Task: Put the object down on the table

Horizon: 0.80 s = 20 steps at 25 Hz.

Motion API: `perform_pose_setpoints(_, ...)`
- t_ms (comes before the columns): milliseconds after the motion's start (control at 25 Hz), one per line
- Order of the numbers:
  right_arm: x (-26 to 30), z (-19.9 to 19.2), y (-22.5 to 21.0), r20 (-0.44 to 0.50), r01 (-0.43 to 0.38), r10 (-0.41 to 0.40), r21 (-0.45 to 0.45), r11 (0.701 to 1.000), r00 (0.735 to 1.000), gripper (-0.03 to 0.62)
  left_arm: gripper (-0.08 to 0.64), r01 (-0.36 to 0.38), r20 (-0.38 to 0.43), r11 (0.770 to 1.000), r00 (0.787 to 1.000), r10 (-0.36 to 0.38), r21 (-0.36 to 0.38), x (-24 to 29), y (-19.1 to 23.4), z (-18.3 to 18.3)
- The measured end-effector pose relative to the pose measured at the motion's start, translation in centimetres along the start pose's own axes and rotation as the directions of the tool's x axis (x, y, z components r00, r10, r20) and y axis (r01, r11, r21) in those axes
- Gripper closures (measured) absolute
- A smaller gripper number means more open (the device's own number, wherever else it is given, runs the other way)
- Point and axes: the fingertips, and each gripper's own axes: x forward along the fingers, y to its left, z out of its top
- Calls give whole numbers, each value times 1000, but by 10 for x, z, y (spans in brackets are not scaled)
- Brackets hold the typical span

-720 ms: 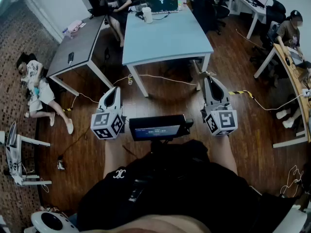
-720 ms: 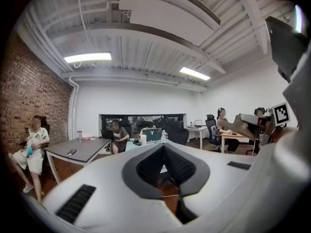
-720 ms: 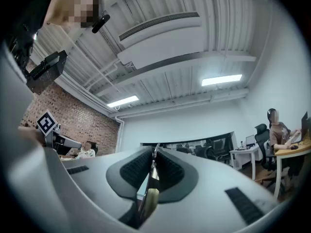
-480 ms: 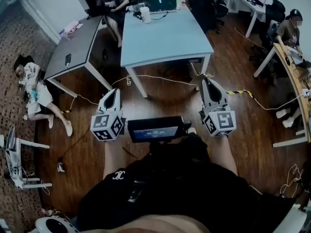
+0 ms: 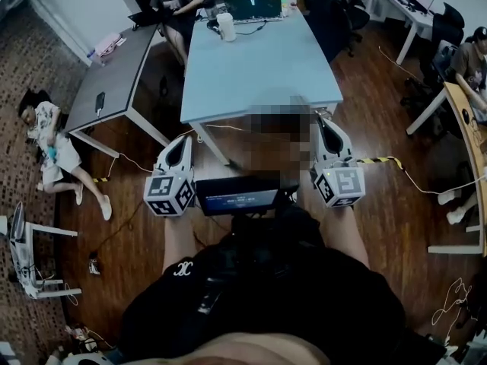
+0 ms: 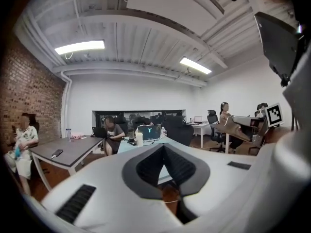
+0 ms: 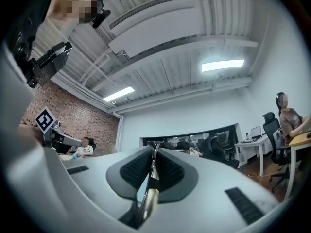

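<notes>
I hold both grippers side by side in front of my body, above the wooden floor. My right gripper [image 5: 326, 122] [image 7: 154, 150] is shut on a thin flat object [image 7: 147, 200], seen edge-on and pale metallic, clamped upright between the ribbed pads. What the object is cannot be told. My left gripper [image 5: 185, 138] [image 6: 164, 147] is shut, its tips meeting with nothing between them. The light blue table [image 5: 259, 63] stands just ahead of both grippers, its near edge a short way beyond the tips.
An open laptop [image 5: 255, 4] and a white cup [image 5: 226, 26] stand at the table's far end, where people sit. A grey table [image 5: 114, 78] stands to the left, a person [image 5: 52, 139] on the floor beside it. Cables [image 5: 396, 162] cross the floor; desks line the right.
The blue table has come nearer in the head view, its near edge now close to the gripper tips. Both grippers keep their place before my body and stay shut.
</notes>
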Motion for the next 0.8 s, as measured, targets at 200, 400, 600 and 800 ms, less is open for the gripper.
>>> perform_pose_setpoints(200,81,-8,-62,-17,-32,32,3,999,999,568,558,6,6,999,1000,-6,37,100,-6,33)
perform_pose_setpoints(400,147,-26,-108,-27,-81,81,9,997,996,568,558,-24,11,999,1000,24,33,166,-2,49)
perform_pose_setpoints(600,189,-45,-115,-66,-128,129,20,992,989,568,558,-56,-11,998,998,56,-5,198,14,46)
perform_pose_setpoints(800,217,-59,-108,-91,-143,146,45,989,985,568,558,-66,-21,998,998,66,-20,217,32,45)
